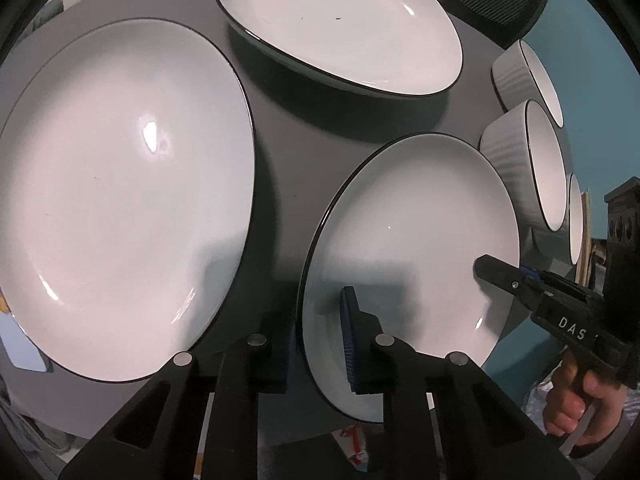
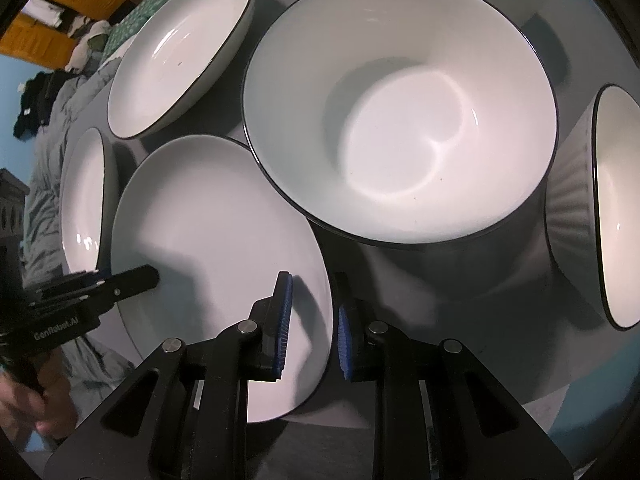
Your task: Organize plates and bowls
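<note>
The left gripper and right gripper each straddle opposite rims of the small white plate on the grey table, jaws parted. Markings read "DAS" and "GenRobot.AI". A ribbed bowl stands just beside

a: dim indoor light, cool bluish cast. small hard glare spots on the large plate and inside the big bowl, so light comes from above.

b: shadows?

a: soft, dark ones on the grey table under the oval dish, and finger shadows across the small plate.

b: sharpness?

a: centre fairly sharp. heavy fisheye bend and black vignette at the edges; the hand is blurred.
</note>
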A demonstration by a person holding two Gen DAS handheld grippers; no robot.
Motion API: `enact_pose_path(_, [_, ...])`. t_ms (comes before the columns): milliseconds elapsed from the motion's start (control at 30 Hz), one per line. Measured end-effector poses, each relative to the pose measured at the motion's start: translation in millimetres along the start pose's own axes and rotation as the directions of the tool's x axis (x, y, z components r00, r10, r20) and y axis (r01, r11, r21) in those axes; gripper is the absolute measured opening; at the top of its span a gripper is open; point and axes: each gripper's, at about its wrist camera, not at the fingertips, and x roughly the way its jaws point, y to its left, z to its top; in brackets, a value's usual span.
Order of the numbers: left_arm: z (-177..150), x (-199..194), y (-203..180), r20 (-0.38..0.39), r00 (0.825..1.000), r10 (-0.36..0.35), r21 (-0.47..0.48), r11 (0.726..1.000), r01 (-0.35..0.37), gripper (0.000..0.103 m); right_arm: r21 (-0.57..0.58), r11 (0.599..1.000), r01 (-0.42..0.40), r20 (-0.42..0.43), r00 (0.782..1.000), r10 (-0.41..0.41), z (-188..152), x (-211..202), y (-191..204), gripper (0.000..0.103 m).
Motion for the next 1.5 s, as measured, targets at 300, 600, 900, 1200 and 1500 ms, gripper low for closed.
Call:
enact_pose_path(300, [-18, -9, 9, -0.004, 0.999, 0.031, 0.034, 0.999, -0.031, 0.019, 0.007, 0.999, -0.042, -0.016, 0.999, 0.042, -12, -1, -5, 0.016])
enact_pose_path(600, [-16, -34, 17, 0.020, 0.999, 0.035, 0.026, 0.999, -0.035, 0.019, -0.020, 0.999, -0.044, 0.009, 0.999, 0.044, -10, -24, 10, 0.015])
enact_pose_path(900, [33, -63, 3, 0.083, 0.996, 0.032, 0.016, 0.999, -0.033, 0.019, -0.034, 0.998, -0.044, 0.059, 0.997, 0.046, 9, -51, 22, 0.015])
enact_pose_path(1200, [80, -81, 22, 0.127, 0.991, 0.041, -0.028, 0.999, -0.037, 0.019, -0.066, 0.997, -0.050, 0.076, 0.996, 0.055, 52, -52, 39, 0.015])
enact_pose_path(1500, [145, -73, 34, 0.143, 0.986, 0.091, -0.053, 0.995, -0.084, 0.019, -0.112, 0.992, -0.052, 0.071, 0.996, 0.061, 106, -34, 61, 0.015])
